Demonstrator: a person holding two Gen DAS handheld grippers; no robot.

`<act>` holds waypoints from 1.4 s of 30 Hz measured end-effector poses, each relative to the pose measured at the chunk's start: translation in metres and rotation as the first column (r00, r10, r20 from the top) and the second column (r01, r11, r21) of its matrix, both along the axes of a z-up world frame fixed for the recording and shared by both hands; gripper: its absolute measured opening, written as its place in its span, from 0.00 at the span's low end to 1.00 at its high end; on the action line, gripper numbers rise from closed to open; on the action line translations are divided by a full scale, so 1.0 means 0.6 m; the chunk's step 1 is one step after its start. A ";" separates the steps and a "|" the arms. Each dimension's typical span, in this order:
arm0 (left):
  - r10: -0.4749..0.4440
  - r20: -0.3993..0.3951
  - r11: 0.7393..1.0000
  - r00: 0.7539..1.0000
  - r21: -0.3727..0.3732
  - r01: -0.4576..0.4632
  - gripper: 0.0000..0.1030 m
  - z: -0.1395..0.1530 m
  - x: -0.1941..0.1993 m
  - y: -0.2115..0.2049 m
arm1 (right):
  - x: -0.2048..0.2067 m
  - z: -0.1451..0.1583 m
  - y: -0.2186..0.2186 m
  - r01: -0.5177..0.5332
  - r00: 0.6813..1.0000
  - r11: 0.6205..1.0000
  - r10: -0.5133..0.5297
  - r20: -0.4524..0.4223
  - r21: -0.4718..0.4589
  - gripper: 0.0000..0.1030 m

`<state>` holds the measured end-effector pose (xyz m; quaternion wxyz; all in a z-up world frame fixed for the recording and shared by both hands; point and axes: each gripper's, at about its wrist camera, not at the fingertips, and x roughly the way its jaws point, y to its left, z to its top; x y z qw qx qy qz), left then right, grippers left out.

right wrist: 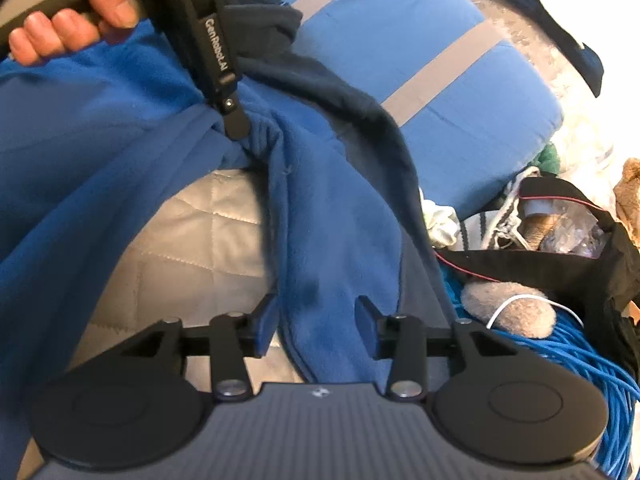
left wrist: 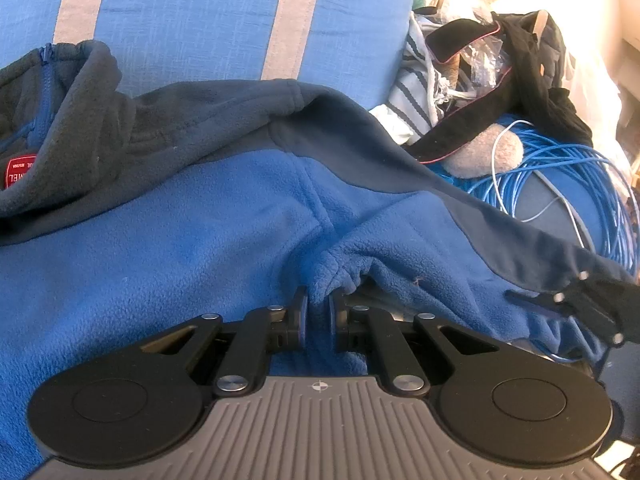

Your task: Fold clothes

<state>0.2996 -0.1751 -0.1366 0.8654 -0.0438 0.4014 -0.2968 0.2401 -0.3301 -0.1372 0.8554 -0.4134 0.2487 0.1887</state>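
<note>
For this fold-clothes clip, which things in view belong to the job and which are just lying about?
Part of the job:
- blue fleece jacket
- left claw, shut on the jacket
- right claw, open around a hanging fold

Lying about:
- blue cable coil
- black bag
- striped cloth
- blue striped cushion
- quilted cover

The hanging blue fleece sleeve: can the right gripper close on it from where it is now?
Probably yes. The right gripper has its jaws apart, and the sleeve already hangs between them with nothing in front of it. The left gripper pinches the fleece higher up, well clear of the right one.
</note>
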 end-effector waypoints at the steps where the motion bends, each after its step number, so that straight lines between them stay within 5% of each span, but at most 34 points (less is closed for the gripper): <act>1: 0.000 -0.001 1.000 1.000 0.000 0.000 0.06 0.000 0.000 0.000 | 0.002 -0.003 0.004 -0.001 1.000 1.000 0.001 -0.006 -0.005 0.56; 4: -0.001 0.000 1.000 1.000 0.002 0.001 0.06 0.000 0.000 -0.001 | 0.009 -0.021 0.018 0.004 1.000 0.999 -0.003 0.013 -0.048 0.47; 5: -0.002 0.001 1.000 1.000 0.003 0.002 0.06 0.002 -0.001 -0.001 | 0.012 -0.025 0.020 0.011 1.000 0.998 -0.010 0.015 -0.064 0.12; 7: -0.010 0.009 1.000 1.000 0.009 0.010 0.06 0.006 -0.005 -0.004 | 0.013 -0.029 0.021 0.013 1.000 0.996 -0.011 0.028 -0.088 0.06; 15: -0.081 0.065 0.993 0.995 0.089 0.075 0.08 0.017 -0.031 -0.034 | -0.024 -0.037 -0.006 -0.053 0.995 0.961 0.073 0.066 -0.271 0.05; 22: -0.084 0.054 0.988 0.995 0.135 0.077 0.17 0.066 -0.057 -0.025 | -0.024 -0.041 -0.013 -0.020 0.997 0.959 0.039 0.061 -0.283 0.09; 23: -0.077 0.050 0.990 0.996 0.122 0.070 0.21 0.079 -0.064 -0.016 | -0.026 -0.039 -0.011 -0.007 0.997 0.962 0.028 0.072 -0.274 0.28; 24: -0.072 0.056 0.993 0.996 0.097 0.066 0.30 0.095 -0.075 -0.003 | -0.028 -0.037 -0.009 0.006 0.996 0.965 0.016 0.083 -0.264 0.31; 26: -0.072 0.079 0.997 0.994 0.046 0.069 0.47 0.122 -0.101 0.027 | -0.029 -0.025 -0.008 0.024 0.996 0.979 -0.005 0.090 -0.205 0.54; 28: -0.062 0.105 0.998 0.993 0.001 0.063 0.62 0.137 -0.128 0.060 | -0.028 -0.015 -0.003 0.027 0.995 0.988 -0.013 0.095 -0.154 0.62; 32: -0.018 0.117 0.997 0.993 -0.075 0.027 0.63 0.138 -0.163 0.120 | -0.018 -0.007 0.023 0.014 0.995 0.996 -0.005 0.098 -0.093 0.62; 40: 0.064 0.084 0.995 0.994 -0.084 -0.057 0.63 0.126 -0.161 0.170 | 0.061 0.004 0.084 -0.007 0.999 1.000 0.008 0.050 -0.021 0.61; 41: 0.077 0.073 0.994 0.994 -0.085 -0.070 0.63 0.123 -0.159 0.174 | 0.068 0.002 0.091 -0.013 0.999 1.000 0.014 0.041 -0.025 0.57; 42: 0.086 0.061 0.993 0.994 -0.088 -0.081 0.63 0.121 -0.156 0.177 | 0.072 -0.002 0.096 -0.031 0.999 0.999 0.032 0.035 -0.035 0.39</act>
